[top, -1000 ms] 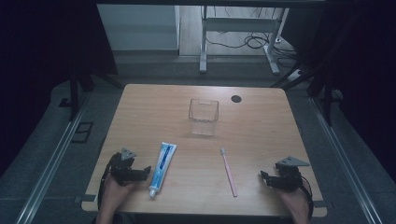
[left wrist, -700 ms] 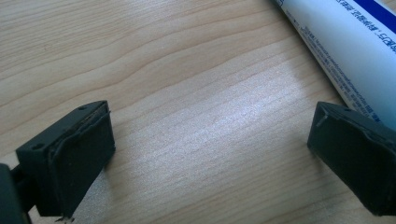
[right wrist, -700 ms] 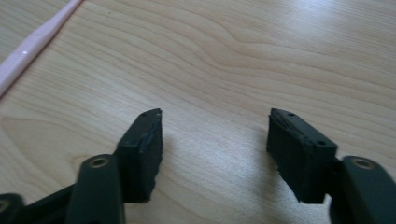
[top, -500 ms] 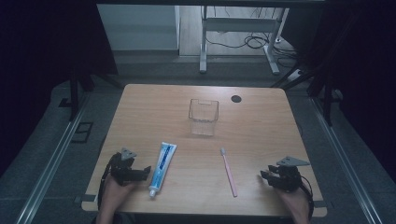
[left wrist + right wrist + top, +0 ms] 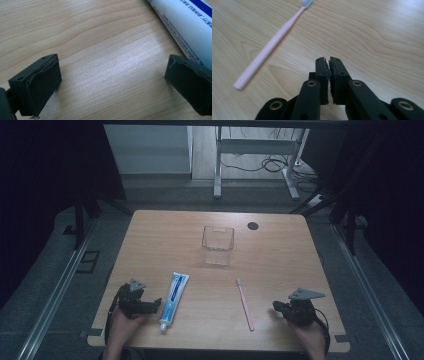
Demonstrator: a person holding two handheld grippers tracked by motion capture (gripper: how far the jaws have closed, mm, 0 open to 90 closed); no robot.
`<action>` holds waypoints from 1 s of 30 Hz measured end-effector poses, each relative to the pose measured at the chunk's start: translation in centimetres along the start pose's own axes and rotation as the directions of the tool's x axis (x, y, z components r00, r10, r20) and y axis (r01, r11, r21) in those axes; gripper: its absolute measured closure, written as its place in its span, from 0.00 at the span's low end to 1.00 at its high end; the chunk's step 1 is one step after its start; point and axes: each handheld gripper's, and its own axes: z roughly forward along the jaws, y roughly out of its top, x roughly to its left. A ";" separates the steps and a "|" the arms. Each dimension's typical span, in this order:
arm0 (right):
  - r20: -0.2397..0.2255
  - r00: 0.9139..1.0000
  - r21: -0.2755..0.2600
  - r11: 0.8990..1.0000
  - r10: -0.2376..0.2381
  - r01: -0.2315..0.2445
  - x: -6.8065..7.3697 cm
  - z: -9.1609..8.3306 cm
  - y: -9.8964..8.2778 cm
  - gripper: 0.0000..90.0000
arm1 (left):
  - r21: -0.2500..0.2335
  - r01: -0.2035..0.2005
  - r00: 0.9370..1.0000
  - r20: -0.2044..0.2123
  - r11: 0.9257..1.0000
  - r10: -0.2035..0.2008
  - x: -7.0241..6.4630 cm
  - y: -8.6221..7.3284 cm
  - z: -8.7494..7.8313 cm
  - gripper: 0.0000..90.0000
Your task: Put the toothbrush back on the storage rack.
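The pink toothbrush point(image 5: 244, 303) lies flat on the wooden table point(image 5: 280, 250), nearer the person than the clear plastic cup point(image 5: 218, 245) and a little to the cup's right, its bristle end pointing back toward the cup. In the right gripper view the toothbrush point(image 5: 270, 45) runs slantwise ahead and to the left of the jaws, well apart from them.

The right gripper point(image 5: 278, 307) rests near the front edge of the table, to the right of the toothbrush and farther from the cup than the brush head is. Its jaws have just been closing and now stand pressed together (or all but touching) with nothing between them, as the right gripper point(image 5: 328, 63) shows in its own view.

On the other side of the toothbrush, nearer the person than the cup and to its left, lies the white and blue toothpaste tube point(image 5: 173, 299), cap end toward the person. The left gripper point(image 5: 159, 302) sits just beside that tube, jaws spread wide and holding nothing; in its own view the left gripper point(image 5: 112, 75) has bare wood between its jaws and the toothpaste tube point(image 5: 182, 27) just past one of them.

Beyond the cup, to its right, a small dark round mark point(image 5: 253, 225) sits in the tabletop.
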 end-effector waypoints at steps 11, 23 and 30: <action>-0.080 0.996 -0.012 0.999 -0.039 0.038 2.4 1.1 0.9 0.99 | 0.000 0.000 1.000 0.000 1.000 0.000 0.0 0.0 0.0 0.01; -0.155 0.984 -0.016 0.996 -0.085 0.084 5.0 2.5 1.4 0.99 | 0.000 0.000 1.000 0.000 1.000 0.000 0.0 0.0 0.0 0.01; -0.181 0.978 -0.013 0.994 -0.106 0.106 6.0 3.2 1.6 0.99 | 0.000 0.000 1.000 0.000 1.000 0.000 0.0 0.0 0.0 0.01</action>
